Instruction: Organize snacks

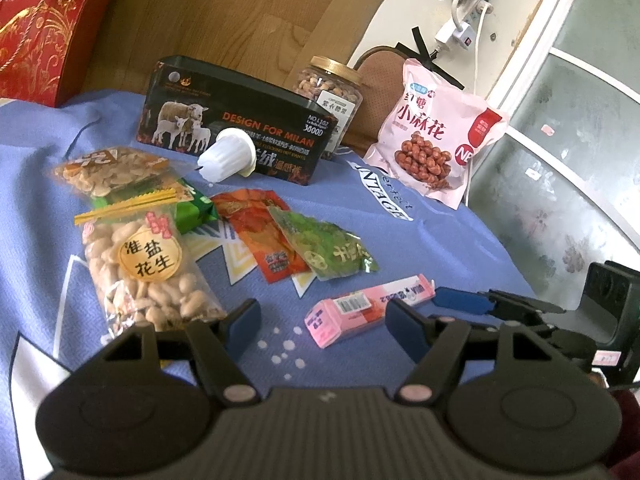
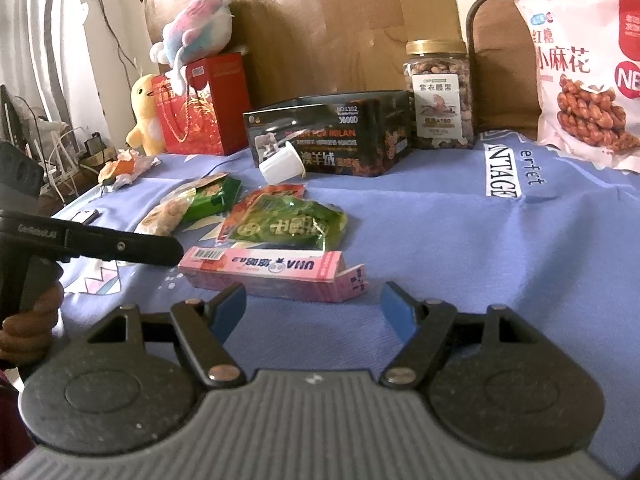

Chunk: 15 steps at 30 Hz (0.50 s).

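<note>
Both the left gripper (image 1: 322,326) and right gripper (image 2: 314,308) stand apart, empty. Straddle the pink candy box (image 2: 272,274) across its narrow sides, near the tabletop's (image 2: 460,240) front edge.

Pink candy box (image 2: 276,270); blue printed cloth (image 2: 460,240); black tin (image 1: 240,136); green packet (image 1: 328,248)

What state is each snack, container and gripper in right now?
Left gripper: open, empty.
Right gripper: open, empty.
Pink candy box: lying flat, end flap open.
Black tin: upright, lid off.
Nut jar: upright, gold lid on.
White cup: tipped on its side.
Peanut bag: flat, sealed.
Pink twist-snack bag: propped upright, sealed.
</note>
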Motion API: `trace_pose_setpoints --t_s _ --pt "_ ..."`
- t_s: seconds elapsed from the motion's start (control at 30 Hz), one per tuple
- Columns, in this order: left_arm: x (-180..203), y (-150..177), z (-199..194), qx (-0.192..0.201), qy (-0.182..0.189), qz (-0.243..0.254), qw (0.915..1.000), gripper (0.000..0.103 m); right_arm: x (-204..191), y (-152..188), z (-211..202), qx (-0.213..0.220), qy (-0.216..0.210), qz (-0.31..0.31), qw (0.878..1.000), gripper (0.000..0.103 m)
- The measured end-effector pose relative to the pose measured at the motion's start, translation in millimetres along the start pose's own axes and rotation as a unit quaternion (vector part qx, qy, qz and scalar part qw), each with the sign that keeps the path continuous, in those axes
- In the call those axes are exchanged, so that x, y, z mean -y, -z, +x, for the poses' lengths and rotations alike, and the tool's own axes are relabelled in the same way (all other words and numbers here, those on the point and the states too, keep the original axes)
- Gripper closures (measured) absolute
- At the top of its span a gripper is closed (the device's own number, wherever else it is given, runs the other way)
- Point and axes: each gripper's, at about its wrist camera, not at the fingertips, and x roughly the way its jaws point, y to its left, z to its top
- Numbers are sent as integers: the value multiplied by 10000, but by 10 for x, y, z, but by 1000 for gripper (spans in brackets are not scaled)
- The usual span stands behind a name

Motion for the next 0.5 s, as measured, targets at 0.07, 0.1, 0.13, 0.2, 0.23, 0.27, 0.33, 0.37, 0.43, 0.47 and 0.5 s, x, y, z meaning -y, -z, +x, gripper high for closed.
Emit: trace_pose_setpoints --t_s 0.07,0.1,0.13,0.2,0.23,0.27,0.33,0.37,0.43,0.47,0.5 --pt "20 -30 15 -27 59 -5 10000 32 3 -10 2 -11 32 2 10000 27" --pt "40 -46 36 -80 89 4 9999 32 -1 -14 2 -10 42 -12 10000 27" --pt "60 -60 62 -148 85 27 9999 34 -7 -19 4 -7 52 -33 10000 27" --pt "119 -78 155 -355 5 124 9993 39 -20 -35 23 -7 42 -65 10000 27" --pt "134 -79 180 -381 6 156 9992 41 -27 -46 46 -40 30 -73 10000 27" --pt "160 -83 200 -391 9 201 9990 43 -38 -53 75 -95 23 -84 9999 27" --pt "184 -86 232 -450 24 235 9987 52 -80 -56 117 -163 55 -195 9997 31" --pt "188 -80 240 -468 40 233 9986 53 -107 -55 126 -174 54 -269 9995 40" --pt "200 -69 233 -447 -16 264 9987 54 -149 -50 132 -155 90 -349 9992 40" --pt "202 -71 226 -441 -51 275 9986 54 -158 -49 132 -146 106 -365 9992 42" --pt "200 -78 214 -434 -86 260 9987 54 -163 -55 125 -134 102 -368 9992 44"
